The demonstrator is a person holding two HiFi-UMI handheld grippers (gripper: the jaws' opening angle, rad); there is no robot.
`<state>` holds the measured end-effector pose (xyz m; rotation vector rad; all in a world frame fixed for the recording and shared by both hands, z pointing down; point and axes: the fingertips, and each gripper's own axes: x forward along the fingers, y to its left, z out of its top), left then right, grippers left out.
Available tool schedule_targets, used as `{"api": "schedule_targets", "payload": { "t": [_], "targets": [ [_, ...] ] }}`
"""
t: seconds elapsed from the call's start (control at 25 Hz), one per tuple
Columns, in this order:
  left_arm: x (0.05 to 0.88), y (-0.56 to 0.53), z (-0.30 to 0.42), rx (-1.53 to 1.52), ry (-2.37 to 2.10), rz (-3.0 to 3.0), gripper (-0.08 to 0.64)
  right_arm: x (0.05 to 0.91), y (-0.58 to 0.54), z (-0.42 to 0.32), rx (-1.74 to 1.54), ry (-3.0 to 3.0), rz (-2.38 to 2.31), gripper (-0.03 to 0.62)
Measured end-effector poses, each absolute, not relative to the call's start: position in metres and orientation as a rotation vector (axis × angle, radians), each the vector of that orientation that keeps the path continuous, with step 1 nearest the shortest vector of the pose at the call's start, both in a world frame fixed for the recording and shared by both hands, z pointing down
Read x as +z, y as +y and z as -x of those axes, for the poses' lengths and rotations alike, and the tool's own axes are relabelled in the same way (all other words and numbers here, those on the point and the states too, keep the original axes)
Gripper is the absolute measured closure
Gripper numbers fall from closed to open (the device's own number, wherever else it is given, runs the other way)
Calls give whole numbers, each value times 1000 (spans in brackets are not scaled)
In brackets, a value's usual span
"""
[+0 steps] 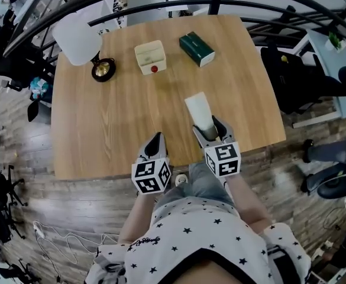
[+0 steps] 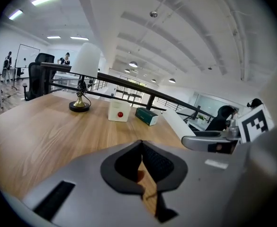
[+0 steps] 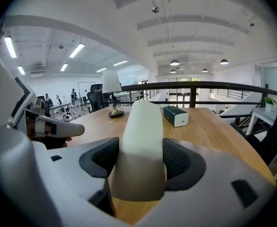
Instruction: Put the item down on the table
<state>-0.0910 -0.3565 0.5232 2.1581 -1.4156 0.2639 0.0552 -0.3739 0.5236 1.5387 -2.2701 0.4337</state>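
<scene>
Near the wooden table's (image 1: 102, 141) front edge, the right gripper (image 1: 209, 129) clamps a pale tube (image 1: 197, 108). The left gripper (image 1: 155, 139) is closed and empty.

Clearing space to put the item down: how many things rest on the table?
3: the lamp far left, the cream box centre, the green box beside it.
</scene>
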Motion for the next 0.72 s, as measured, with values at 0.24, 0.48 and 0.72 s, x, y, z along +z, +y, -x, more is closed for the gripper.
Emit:
{"api": "schedule_targets", "payload": {
  "t": [0.24, 0.48, 0.72],
  "targets": [
    [541, -383, 86, 301, -1416, -2121, 548, 559, -407, -61, 469, -2219, -1472, 308],
    [554, -410, 79, 321, -1411, -2098, 548, 593, -437, -66, 499, -2171, -1410, 308],
    [563, -428, 75, 333, -1411, -2080, 548, 621, -456, -61, 501, -2139, -1331, 308]
  ]
}}
